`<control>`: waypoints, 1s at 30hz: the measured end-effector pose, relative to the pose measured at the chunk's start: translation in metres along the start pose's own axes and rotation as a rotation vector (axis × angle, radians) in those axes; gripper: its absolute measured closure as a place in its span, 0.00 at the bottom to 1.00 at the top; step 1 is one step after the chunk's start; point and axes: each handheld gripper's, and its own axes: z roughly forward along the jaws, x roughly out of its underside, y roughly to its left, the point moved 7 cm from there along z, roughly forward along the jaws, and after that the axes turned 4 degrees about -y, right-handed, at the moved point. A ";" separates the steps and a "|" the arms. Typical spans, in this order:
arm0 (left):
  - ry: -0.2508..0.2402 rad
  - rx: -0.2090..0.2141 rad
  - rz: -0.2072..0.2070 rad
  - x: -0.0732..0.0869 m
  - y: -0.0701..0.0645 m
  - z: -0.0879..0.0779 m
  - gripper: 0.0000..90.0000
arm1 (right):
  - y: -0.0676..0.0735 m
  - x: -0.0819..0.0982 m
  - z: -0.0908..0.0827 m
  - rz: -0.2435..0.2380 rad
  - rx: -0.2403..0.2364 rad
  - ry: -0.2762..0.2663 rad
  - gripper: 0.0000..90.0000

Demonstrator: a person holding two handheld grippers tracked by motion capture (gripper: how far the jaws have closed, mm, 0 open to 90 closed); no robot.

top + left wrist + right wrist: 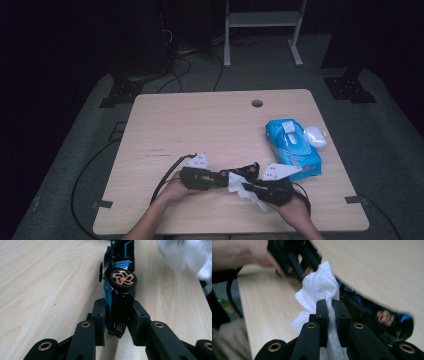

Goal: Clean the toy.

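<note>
A black and blue toy car (120, 277) with gold wheels lies on its side on the wooden table (200, 125). My left gripper (117, 312) is shut on its near end, a pad pressing each flank. From above, the car (248, 170) sits between the two grippers near the front edge. My right gripper (330, 307) is shut on a crumpled white wipe (318, 290), which bulges above the pads and hangs below them. The wipe (239, 187) is close beside the car (387, 317). The left gripper (222, 176) and the right gripper (245, 186) point toward each other.
A blue pack of wipes (292, 147) lies on the table's right side, with a small white object (315, 136) beside it. A cable hole (257, 103) is near the far edge. Black cables trail off the front left.
</note>
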 end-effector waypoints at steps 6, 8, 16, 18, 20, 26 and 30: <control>0.002 -0.006 0.034 0.000 -0.001 -0.001 0.78 | -0.011 -0.026 0.035 -0.020 0.043 0.036 0.93; 0.006 -0.006 0.048 0.001 -0.001 -0.002 0.78 | -0.009 -0.031 0.049 -0.042 0.038 0.063 0.93; 0.011 -0.018 0.068 0.001 0.000 -0.004 0.78 | -0.020 -0.027 0.050 -0.036 0.072 0.096 0.93; 0.012 -0.017 0.069 0.001 -0.001 -0.003 0.78 | -0.020 -0.027 0.049 -0.031 0.073 0.097 0.93; 0.012 -0.017 0.080 0.000 -0.002 -0.002 0.78 | -0.015 -0.030 0.053 -0.020 0.048 0.089 0.93; 0.010 -0.014 0.089 0.001 -0.001 -0.002 0.79 | -0.005 -0.035 0.068 -0.050 0.020 0.090 0.93; 0.011 -0.016 0.090 0.000 -0.001 -0.002 0.79 | -0.020 -0.030 0.056 -0.024 0.085 0.100 0.93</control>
